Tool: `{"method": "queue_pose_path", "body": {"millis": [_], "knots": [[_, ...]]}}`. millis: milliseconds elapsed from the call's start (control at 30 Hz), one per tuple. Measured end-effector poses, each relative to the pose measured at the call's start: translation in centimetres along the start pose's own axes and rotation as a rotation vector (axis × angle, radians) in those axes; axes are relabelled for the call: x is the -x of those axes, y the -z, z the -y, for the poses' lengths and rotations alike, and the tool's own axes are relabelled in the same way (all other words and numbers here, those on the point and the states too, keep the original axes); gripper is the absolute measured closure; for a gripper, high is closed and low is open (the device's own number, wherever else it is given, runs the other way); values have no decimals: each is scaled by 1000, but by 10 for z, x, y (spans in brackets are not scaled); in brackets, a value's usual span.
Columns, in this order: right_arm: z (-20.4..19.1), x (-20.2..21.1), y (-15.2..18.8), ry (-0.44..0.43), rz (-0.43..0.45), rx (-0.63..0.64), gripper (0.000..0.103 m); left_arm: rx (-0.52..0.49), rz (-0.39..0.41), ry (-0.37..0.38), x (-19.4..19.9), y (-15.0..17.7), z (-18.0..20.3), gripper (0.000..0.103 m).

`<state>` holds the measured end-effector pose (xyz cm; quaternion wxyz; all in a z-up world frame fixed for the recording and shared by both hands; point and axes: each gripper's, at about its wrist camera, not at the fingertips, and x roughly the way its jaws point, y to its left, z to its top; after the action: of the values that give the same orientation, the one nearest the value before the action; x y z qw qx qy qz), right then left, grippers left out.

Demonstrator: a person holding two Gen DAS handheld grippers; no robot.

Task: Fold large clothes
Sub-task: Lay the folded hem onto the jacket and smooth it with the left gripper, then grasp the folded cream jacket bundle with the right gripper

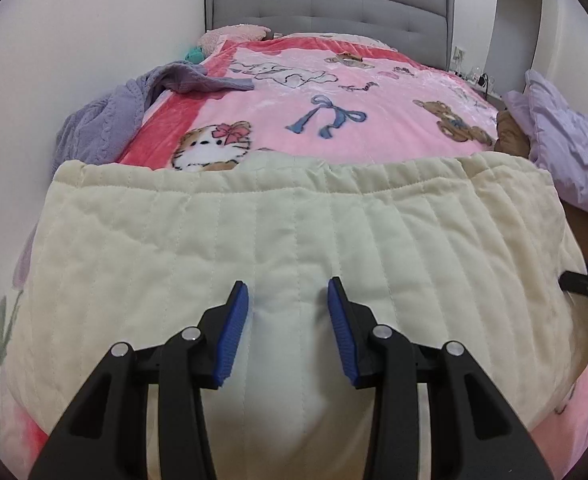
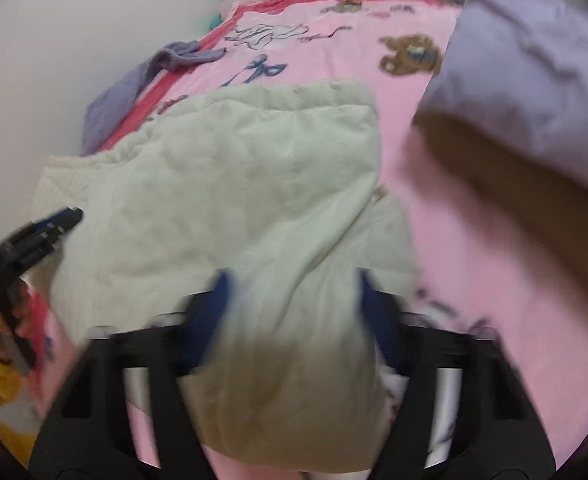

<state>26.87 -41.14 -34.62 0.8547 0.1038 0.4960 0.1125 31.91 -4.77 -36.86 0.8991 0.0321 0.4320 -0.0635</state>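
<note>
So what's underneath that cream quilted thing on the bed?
The cream quilted garment lies on a pink cartoon blanket, which shows around its edges. A cat print is partly covered; whatever else lies beneath is hidden.

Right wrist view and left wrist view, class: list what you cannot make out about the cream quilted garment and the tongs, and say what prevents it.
- Right wrist view: motion blur smears the right tongs; whether they pinch the cream quilted garment is unclear.
- Left wrist view: the garment's near edge hides behind the left tongs and the frame bottom.
- Left wrist view: the right tongs are cut off by the right edge.
- Both views: the garment's type is unclear, since it lies folded.
</note>
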Motion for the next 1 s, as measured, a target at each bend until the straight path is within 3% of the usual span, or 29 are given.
{"method": "queue_pose_path", "body": {"millis": [67,133,233,300,500,600,633,733,867,1000], "knots": [[0,3,-5,-13,29,-30,89,-1,0,-20,0,-1,2,63],[-4,12,-9,10,44,-12,90,17,-6,-26,0,-3,3,63],[-1,9,1,59,-13,13,90,27,-16,-40,-4,-5,9,63],[16,-3,15,29,-46,-76,89,6,-23,-62,-6,-6,17,63],[36,-22,52,-1,25,-226,83,-53,-21,-106,-10,-3,29,63],[41,-19,53,-22,51,-296,78,-102,-12,-138,-10,-2,34,63],[40,-11,52,-23,71,-291,73,-104,-14,-135,-10,-2,33,63],[38,23,45,7,151,-225,29,-72,-19,-95,-8,-4,25,63],[57,25,36,17,78,-205,26,-74,-17,-87,-7,-4,25,63],[79,1,32,-66,18,-258,17,-74,-17,-84,-7,-3,25,63]]}}
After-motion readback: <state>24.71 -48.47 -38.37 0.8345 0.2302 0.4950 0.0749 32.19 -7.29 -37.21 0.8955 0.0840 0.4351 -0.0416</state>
